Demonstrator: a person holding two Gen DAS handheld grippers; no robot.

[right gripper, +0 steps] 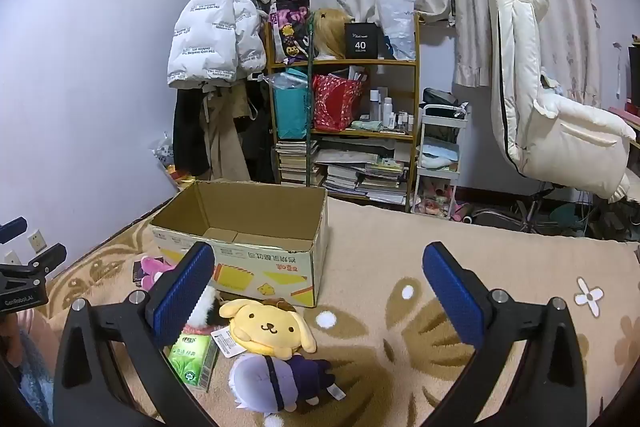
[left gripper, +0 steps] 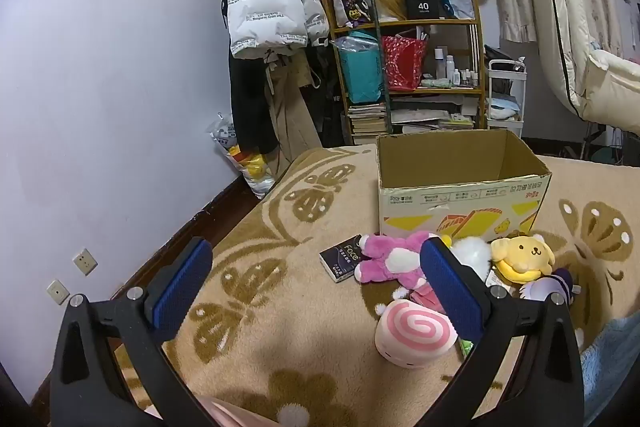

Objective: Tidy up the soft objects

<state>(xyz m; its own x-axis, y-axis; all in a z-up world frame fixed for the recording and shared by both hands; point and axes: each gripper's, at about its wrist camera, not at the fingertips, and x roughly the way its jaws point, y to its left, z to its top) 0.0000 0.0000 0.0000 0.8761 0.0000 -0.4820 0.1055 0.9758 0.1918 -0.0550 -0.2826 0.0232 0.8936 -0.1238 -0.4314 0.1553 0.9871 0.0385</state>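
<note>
Blue ribbed pads fill the bottom of both views, and I've got both tools spread wide with nothing between them: left gripper (left gripper: 316,283) released, right gripper (right gripper: 320,291) released too. My left tool's right pad covers part of the toy pile, so I can't make out what the white fluffy plush (left gripper: 474,253) is. Ahead and right of that gripper lies the pink swirl cushion (left gripper: 414,333), round and smooth, just beside the pad. Behind it sprawls the pink-and-white plush (left gripper: 390,259), touching a small dark box (left gripper: 342,259) marked "Face". On the right wrist view, the yellow dog plush (right gripper: 266,327) sits low between my fingers, nearer the left one, resting against the purple-and-lilac doll (right gripper: 276,379), which lies face down. A green tissue pack (right gripper: 194,361) is half hidden behind my left pad. Beyond them all stands the cardboard box (right gripper: 244,251), open-topped, on the fuzzy beige blanket (right gripper: 400,259) with brown butterfly patterns.
</note>
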